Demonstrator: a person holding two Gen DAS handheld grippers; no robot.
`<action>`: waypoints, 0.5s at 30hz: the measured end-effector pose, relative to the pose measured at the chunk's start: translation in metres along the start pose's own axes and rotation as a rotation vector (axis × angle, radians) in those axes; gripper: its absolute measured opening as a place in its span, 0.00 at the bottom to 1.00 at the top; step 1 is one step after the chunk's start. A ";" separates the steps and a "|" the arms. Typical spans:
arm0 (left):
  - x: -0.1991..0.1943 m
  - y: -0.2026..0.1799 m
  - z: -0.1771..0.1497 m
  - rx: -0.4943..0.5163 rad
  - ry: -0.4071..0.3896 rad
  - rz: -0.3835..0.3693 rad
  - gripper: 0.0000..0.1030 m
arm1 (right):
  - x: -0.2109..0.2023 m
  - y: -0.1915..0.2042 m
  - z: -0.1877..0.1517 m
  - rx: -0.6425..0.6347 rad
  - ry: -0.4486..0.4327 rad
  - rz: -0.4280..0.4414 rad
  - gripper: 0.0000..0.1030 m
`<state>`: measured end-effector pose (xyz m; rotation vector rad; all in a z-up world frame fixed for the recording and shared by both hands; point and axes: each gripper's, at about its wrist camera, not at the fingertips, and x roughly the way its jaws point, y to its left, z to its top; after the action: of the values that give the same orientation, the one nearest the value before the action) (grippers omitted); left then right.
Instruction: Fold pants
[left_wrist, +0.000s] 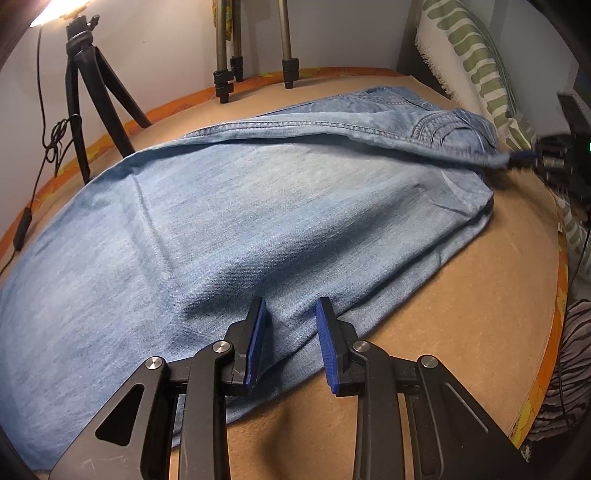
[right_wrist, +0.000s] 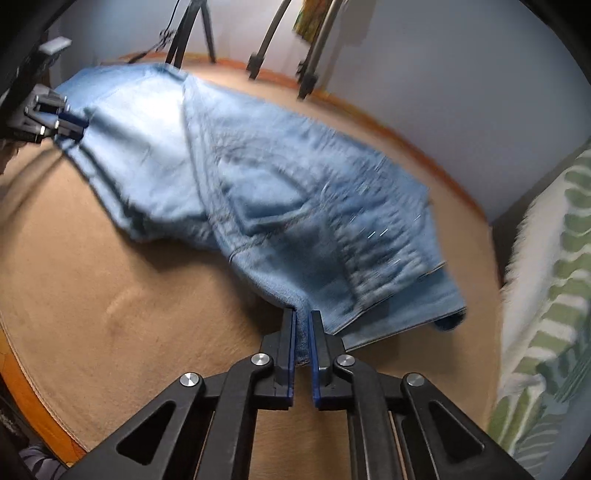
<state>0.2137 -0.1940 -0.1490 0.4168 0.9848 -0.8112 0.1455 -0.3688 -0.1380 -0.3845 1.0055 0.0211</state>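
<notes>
Light blue denim pants (left_wrist: 229, 221) lie across a brown table (left_wrist: 461, 302), with the waist and pockets at the far right. My left gripper (left_wrist: 290, 314) is open, its blue pads over the near edge of the cloth. My right gripper (right_wrist: 303, 321) is shut on a fold of the pants (right_wrist: 303, 206) and holds it lifted off the table (right_wrist: 122, 302). It shows in the left wrist view (left_wrist: 517, 157) at the right, pulling the waist edge. The left gripper shows in the right wrist view (right_wrist: 72, 123) at the far left of the pants. The right wrist view is motion-blurred.
A black tripod (left_wrist: 86, 99) and a silver tripod's legs (left_wrist: 255, 48) stand at the table's back edge by the wall. A green-and-white patterned cushion (left_wrist: 476, 55) lies at the right, also in the right wrist view (right_wrist: 550, 295). A black cable (left_wrist: 40, 129) hangs at the left.
</notes>
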 end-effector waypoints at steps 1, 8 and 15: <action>0.000 0.001 0.000 -0.003 -0.001 -0.004 0.25 | -0.007 -0.007 0.005 0.009 -0.022 -0.019 0.03; 0.000 0.000 -0.001 0.004 -0.009 -0.005 0.26 | -0.012 -0.059 0.064 0.032 -0.095 -0.174 0.03; 0.000 0.001 -0.002 0.000 -0.016 -0.011 0.26 | 0.044 -0.120 0.132 0.063 -0.063 -0.247 0.02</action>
<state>0.2133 -0.1924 -0.1497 0.4044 0.9728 -0.8227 0.3005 -0.4449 -0.0756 -0.4458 0.8886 -0.2192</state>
